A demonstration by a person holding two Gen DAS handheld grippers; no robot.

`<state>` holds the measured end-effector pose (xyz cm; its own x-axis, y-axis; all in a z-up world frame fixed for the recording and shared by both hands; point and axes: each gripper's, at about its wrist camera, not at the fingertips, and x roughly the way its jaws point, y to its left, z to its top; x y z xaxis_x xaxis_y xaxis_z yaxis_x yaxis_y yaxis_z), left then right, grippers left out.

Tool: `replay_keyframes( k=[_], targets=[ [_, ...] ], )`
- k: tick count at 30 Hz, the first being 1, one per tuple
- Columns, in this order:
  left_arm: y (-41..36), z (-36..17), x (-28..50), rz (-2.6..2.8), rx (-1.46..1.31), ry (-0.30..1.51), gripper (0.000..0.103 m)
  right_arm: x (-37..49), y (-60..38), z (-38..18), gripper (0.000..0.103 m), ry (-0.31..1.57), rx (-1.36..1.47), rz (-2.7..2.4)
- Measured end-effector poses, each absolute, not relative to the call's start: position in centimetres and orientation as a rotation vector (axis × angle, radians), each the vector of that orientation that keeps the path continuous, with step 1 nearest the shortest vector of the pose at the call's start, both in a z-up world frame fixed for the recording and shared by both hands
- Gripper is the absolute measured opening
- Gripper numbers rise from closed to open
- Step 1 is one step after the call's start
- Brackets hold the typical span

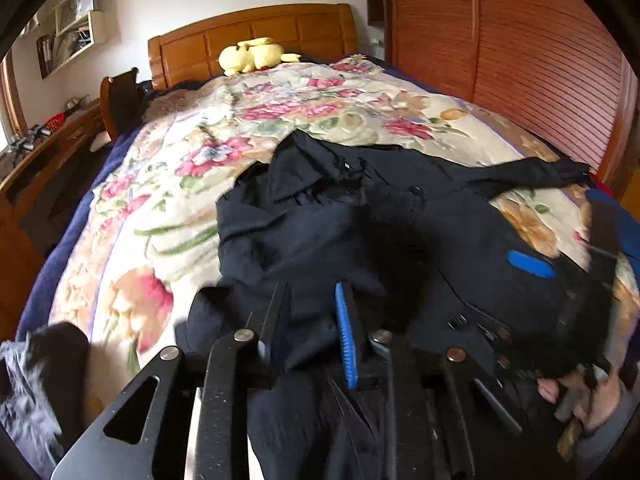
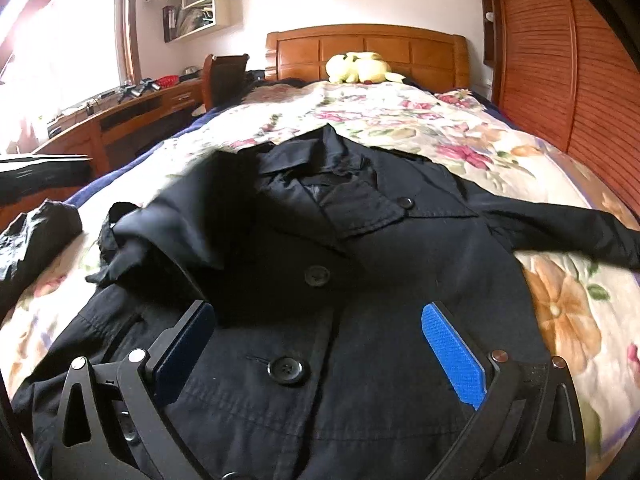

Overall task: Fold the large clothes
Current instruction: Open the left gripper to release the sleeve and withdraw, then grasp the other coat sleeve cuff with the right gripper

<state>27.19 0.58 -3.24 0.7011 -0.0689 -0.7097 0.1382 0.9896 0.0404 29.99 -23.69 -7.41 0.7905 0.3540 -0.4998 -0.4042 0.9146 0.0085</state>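
From the left wrist view, one black coat (image 1: 360,216) lay spread on the flowered quilt (image 1: 168,184) of a bed with a wooden headboard (image 1: 256,36). One yellow soft toy (image 1: 256,54) sat at the head of the bed. The left hand-held gripper (image 1: 312,320) stood over the near edge of the coat with its jaws a little apart; a fold of black cloth lay between and over them, but blur and dark fabric hid whether the pads pressed on it, so I could not tell if it gripped. Only one of its blue pads showed clearly. The right hand-held gripper (image 1: 560,276) appeared at the right edge, smeared by motion, with one blue pad and a person's hand (image 1: 576,396) below it, partly cut off. A dark bundle at the lower left was cropped and hard to name.

From the right wrist view, the same coat (image 2: 360,280) filled the middle of the bed, collar toward the headboard, one sleeve stretched to the right and the left shoulder rumpled and blurred. Three buttons (image 2: 285,370) could be counted down its front. The right hand-held gripper (image 2: 320,344) hovered above the coat's front with its jaws wide apart and nothing held between them. A wooden worktop (image 2: 132,108) ran along the left under a bright window, its small clutter too washed out to identify.
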Motion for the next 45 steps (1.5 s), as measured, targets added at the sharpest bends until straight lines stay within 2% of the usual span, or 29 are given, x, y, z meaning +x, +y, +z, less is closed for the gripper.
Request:
replay_keyframes(
  k=[7,21,34,45],
  targets=[
    [2.2,-4.4,24.5,-0.143,0.061,0.752,0.029,28.9,-22.8,-7.6,0.103,0.494,-0.136,0.389],
    [7.9,-12.5,21.9,-0.037,0.034,0.723,0.029,30.3,-22.4,-9.2,0.103,0.526,-0.142,0.378],
    [8.4,-12.4,19.5,-0.021,0.01,0.602,0.029,31.1,-21.9,-9.6,0.103,0.555,-0.171,0.352],
    [9.1,-12.6,19.4,-0.046,-0.037,0.597,0.029,31.3,-21.2,-9.7,0.103,0.576,-0.189,0.348]
  ],
)
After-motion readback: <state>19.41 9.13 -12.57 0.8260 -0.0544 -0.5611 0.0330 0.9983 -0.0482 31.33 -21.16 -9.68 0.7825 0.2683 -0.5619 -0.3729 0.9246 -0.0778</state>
